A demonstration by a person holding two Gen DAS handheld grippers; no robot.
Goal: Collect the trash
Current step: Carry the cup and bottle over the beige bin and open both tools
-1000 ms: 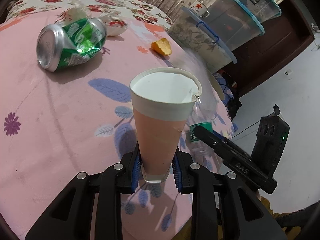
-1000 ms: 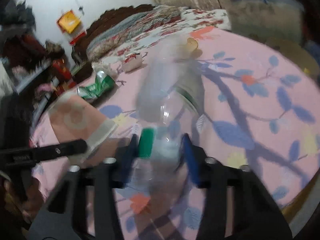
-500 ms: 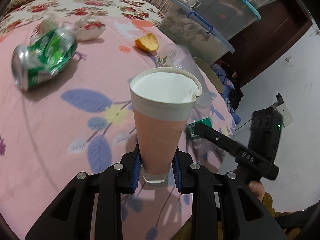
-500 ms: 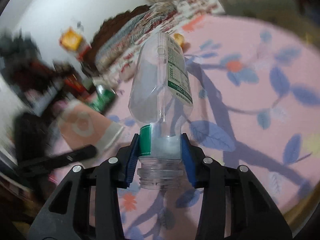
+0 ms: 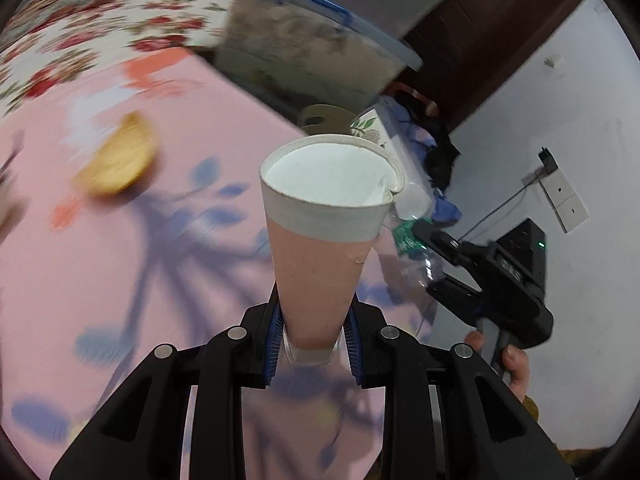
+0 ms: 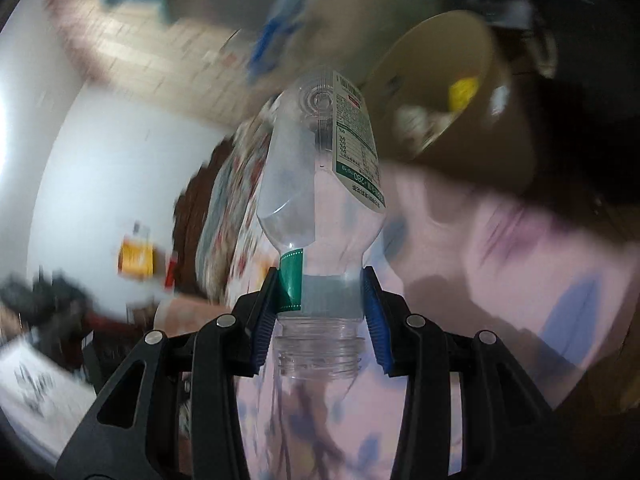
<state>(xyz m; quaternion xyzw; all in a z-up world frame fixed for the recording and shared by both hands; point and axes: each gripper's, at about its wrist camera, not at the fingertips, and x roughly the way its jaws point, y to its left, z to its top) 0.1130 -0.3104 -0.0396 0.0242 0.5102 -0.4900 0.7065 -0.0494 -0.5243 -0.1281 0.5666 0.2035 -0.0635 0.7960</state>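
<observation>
Matt paper cup point(image 5: 326, 236), glossy clear plastic bottle point(image 6: 320, 184), soft printed cloth bedsheet point(image 5: 120, 264), smooth tan plastic bin point(image 6: 452, 92)

the bed point(image 5: 80, 264) is covered by a pink sheet point(image 5: 192, 288) printed with blue leaves and purple branches, and fills the space under and ahead of the left tool. a yellow-orange peel point(image 5: 116, 160), blurred, lies on the sheet ahead and to the left of that tool. farther ahead, at the far end, a white quilt point(image 5: 80, 36) with red flowers lies on the bed. in the right wrist view the same sheet point(image 6: 532, 264) runs under the right tool and off to its right, too blurred to show anything lying on it.
</observation>
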